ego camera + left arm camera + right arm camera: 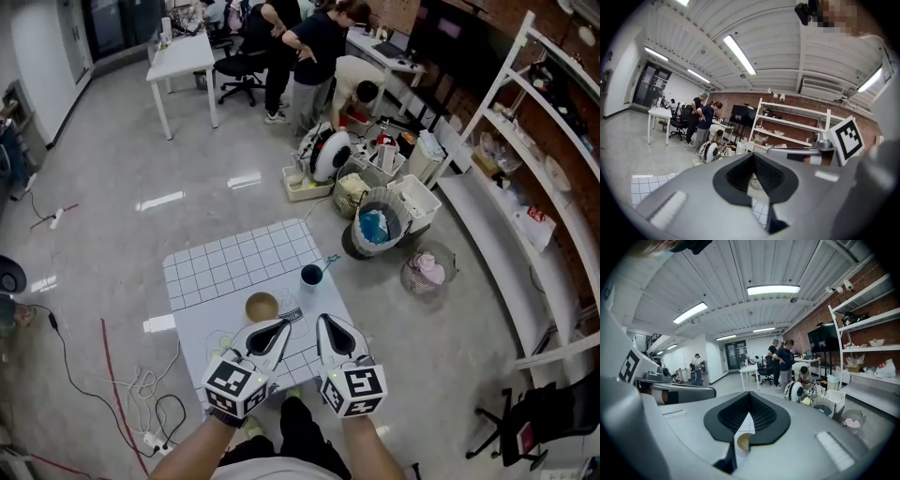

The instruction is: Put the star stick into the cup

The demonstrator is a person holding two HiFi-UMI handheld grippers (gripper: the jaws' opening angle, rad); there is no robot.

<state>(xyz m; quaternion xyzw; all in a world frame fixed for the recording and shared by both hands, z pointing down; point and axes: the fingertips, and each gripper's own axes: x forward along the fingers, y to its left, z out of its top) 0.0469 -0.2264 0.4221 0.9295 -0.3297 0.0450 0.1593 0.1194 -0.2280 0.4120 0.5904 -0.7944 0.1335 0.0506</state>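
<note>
A dark blue cup (311, 275) stands on the right side of the small grid-topped table (234, 258). A thin teal stick (329, 263) juts up and to the right at its rim; whether it rests inside the cup I cannot tell. A tan bowl (262, 306) sits nearer me. My left gripper (279, 327) and right gripper (324, 322) hover side by side above the table's near end, both shut and holding nothing. In the right gripper view the bowl (743, 441) shows below the closed right gripper (749, 394). The left gripper (753, 155) points over the table toward the shelves.
Baskets and bins (380, 223) crowd the floor just right of the table. Long white shelves (525, 234) run along the right wall. Several people (314, 56) stand and crouch by a white desk (183, 58) at the back. Cables (141, 394) trail on the floor at left.
</note>
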